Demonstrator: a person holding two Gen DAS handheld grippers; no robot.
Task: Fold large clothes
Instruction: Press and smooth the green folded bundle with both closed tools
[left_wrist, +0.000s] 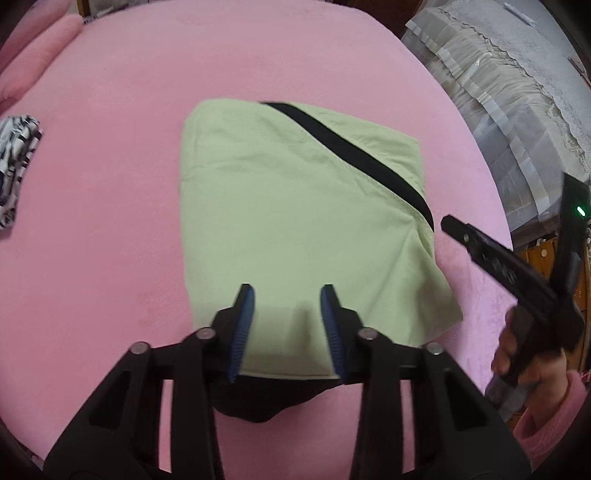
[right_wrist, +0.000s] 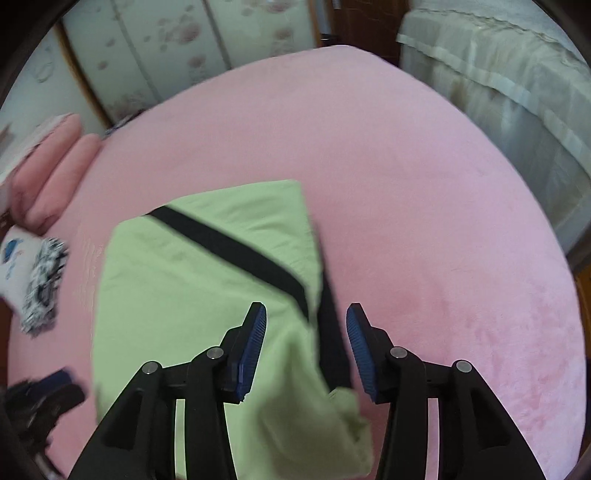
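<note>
Left wrist view, left hand-held gripper (left_wrist: 287, 295): we see its blue pads apart, jaws open, poised over the near end of the garment with nothing pinched.
Left wrist view, green garment (left_wrist: 295, 206): we find it folded into a rough rectangle, lying flat on the pink bed (left_wrist: 110, 184) just ahead of and under the fingertips; a black stripe (left_wrist: 351, 151) crosses its far right part diagonally.
Left wrist view, right hand-held gripper (left_wrist: 448, 223): it sits off to the right of the garment, held by a hand (left_wrist: 524, 365) in a pink sleeve; its state we cannot tell from this view.
Left wrist view, patterned cloth (left_wrist: 16, 162): black and white, well apart to the left.
Right wrist view, right hand-held gripper (right_wrist: 306, 314): we see jaws open, pads apart, above the garment's right edge, gripping nothing.
Right wrist view, green garment (right_wrist: 177, 280): ahead and left of the fingers, blurred.
</note>
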